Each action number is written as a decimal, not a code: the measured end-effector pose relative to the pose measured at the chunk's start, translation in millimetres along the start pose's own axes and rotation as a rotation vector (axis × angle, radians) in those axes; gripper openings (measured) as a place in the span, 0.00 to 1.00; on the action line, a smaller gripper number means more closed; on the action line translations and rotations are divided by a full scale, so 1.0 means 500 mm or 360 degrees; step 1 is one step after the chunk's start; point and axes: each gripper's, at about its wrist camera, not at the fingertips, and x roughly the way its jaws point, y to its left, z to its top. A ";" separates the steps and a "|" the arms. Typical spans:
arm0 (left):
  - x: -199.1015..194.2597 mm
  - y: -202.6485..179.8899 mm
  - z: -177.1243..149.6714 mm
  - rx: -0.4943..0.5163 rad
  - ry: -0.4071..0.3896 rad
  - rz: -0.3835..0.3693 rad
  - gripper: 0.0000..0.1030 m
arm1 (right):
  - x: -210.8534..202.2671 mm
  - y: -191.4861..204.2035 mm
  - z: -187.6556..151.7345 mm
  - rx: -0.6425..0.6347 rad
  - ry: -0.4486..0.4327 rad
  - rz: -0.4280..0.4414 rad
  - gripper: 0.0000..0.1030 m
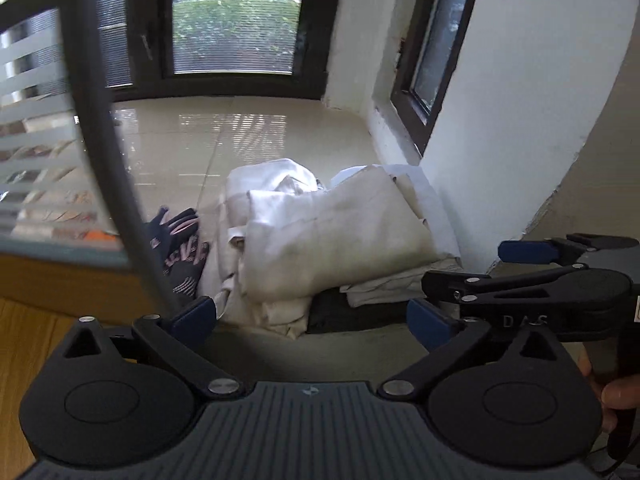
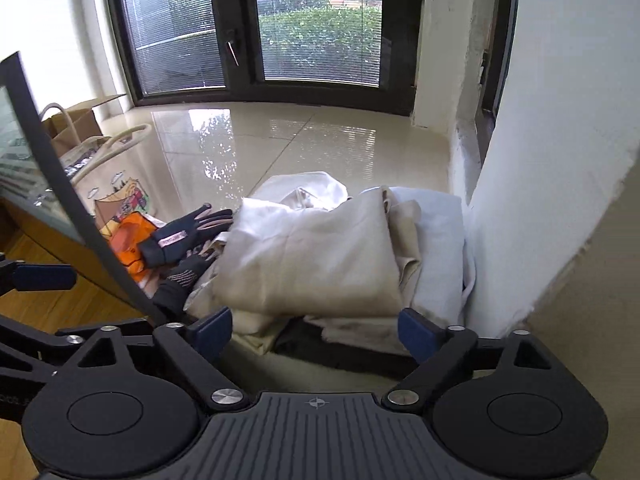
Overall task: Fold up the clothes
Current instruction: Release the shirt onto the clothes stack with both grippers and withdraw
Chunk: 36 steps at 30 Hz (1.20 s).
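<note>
Two claws spread wide, left claw (image 1: 310, 318), right claw (image 2: 314, 330), facing cream clothes pile (image 2: 312, 256)

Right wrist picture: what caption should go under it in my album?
Open right hand-held gripper facing a pile of cream clothes, dark gloves lying at its left.

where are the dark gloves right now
In both wrist views the dark gloves lie left of the cream cloth pile, beside the orange bag.

Glossy tiled floor (image 2: 320, 140) carries heaped cream clothes (image 2: 312, 256) beside dark gloves (image 2: 188, 236).
</note>
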 end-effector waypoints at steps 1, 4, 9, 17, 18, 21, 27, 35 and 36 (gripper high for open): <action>-0.017 0.008 -0.013 -0.0007 -0.0001 0.0014 0.99 | -0.011 0.010 -0.009 0.0003 -0.0009 0.0004 0.91; -0.066 0.030 -0.056 -0.0009 -0.0001 0.0069 0.99 | -0.046 0.040 -0.035 0.0011 -0.0034 0.0014 0.92; -0.150 0.062 -0.129 -0.0013 0.0031 0.0136 0.99 | -0.104 0.098 -0.085 0.0012 -0.0082 0.0027 0.95; -0.274 0.106 -0.244 -0.0055 0.0010 0.0270 0.99 | -0.186 0.181 -0.171 0.0018 -0.0136 0.0013 0.98; -0.285 0.109 -0.258 -0.0061 0.0013 0.0279 0.99 | -0.196 0.189 -0.181 0.0018 -0.0139 0.0011 0.98; -0.313 0.115 -0.295 -0.0072 0.0021 0.0293 0.99 | -0.223 0.211 -0.212 0.0012 -0.0140 0.0001 0.98; -0.357 0.108 -0.352 -0.0020 0.0010 0.0297 0.99 | -0.271 0.230 -0.270 0.0031 -0.0143 -0.0042 0.99; -0.386 0.078 -0.402 0.0051 0.0000 0.0311 0.99 | -0.312 0.235 -0.331 0.0051 -0.0113 -0.0088 1.00; -0.392 0.075 -0.407 0.0053 -0.0010 0.0324 0.99 | -0.315 0.235 -0.336 0.0051 -0.0111 -0.0091 1.00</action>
